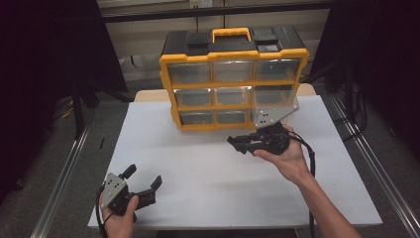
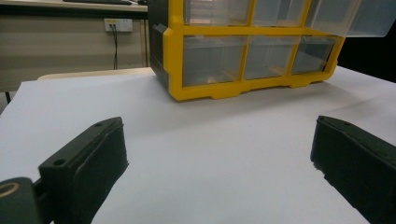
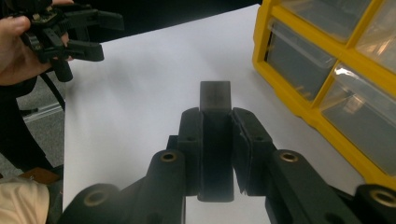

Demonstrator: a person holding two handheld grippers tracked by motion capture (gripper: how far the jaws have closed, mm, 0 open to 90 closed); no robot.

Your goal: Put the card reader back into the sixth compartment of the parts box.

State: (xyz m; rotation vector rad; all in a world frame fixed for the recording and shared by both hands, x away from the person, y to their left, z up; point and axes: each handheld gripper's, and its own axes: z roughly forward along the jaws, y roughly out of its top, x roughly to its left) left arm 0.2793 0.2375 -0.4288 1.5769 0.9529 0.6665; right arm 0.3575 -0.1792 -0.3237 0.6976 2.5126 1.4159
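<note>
Fingers (image 3: 191,140) of right gripper (image 1: 236,142) closed narrow on a small dark block (image 3: 215,95), pinched by its two flat sides, top end poking out past the pads. Held clear above the white tabletop (image 1: 198,193), in front of the yellow parts organizer (image 1: 166,89) and just below its pulled-out clear drawer (image 1: 275,96).

Risks, as judged from here:
- Slip or twist in the pads. Smooth faces and a grip set low on the block, so any knock on the free end could lever it loose.
- Clipping the drawer's front lip or the yellow frame on the way in. Drawer mouth looks narrow, gripper body bulky beside it.
- Organizer unbraced. Could get shoved backward by a push from the block.
- Trailing cable near the wrist. Could snag on the table edge.

Block itself: rectangular, matte black or dark grey, slim, square-cut end with faint marks on the top face, possibly print or scuffing, too blurred to read. Probably rigid plastic or metal.

Left gripper (image 1: 144,176) down at the near left corner of the tabletop, well apart, jaws wide with nothing between them.
</note>
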